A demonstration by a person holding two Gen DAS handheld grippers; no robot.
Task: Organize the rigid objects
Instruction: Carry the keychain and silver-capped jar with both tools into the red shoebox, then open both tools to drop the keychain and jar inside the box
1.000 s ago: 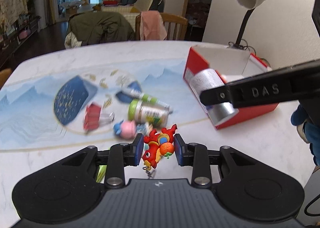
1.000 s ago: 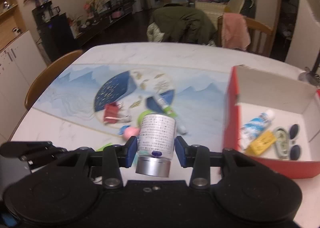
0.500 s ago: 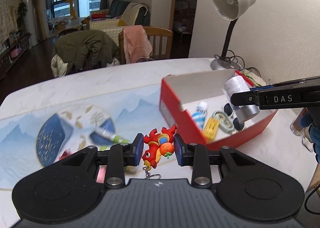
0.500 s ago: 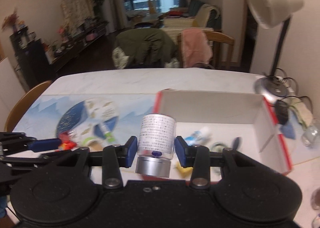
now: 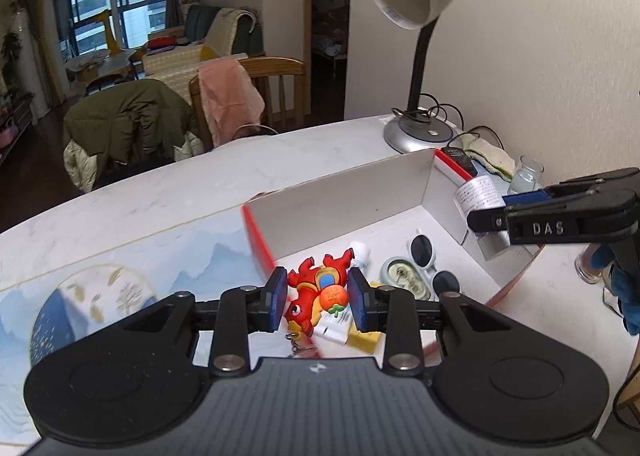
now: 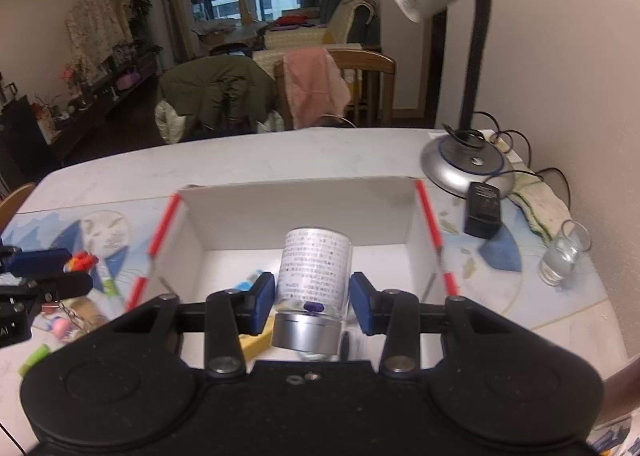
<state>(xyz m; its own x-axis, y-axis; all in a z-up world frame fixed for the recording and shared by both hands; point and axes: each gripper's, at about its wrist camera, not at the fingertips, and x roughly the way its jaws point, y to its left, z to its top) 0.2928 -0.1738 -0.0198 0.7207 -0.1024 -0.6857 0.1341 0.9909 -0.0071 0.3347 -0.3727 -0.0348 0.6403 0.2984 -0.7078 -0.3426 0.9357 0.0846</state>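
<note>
- Since the earlier frame, both your grippers had swung from the clutter on the mat to the box (image 6: pixel 296 208), which now lay just ahead of them.
- Your left gripper (image 5: pixel 318 302) clamped the red toy (image 5: pixel 316 292); your right gripper (image 6: pixel 313 302) clamped the jar (image 6: pixel 314 276).
- Released from that height, the jar could have toppled onto the sunglasses (image 5: pixel 430 260).
- The box floor beneath the jar was hidden; the toy's chain was cut off.

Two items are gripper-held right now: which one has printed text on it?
The silver-capped cylindrical bottle in the right gripper: its white label is covered in fine print. The left gripper holds a red cartoon keychain figure, no text.
</note>
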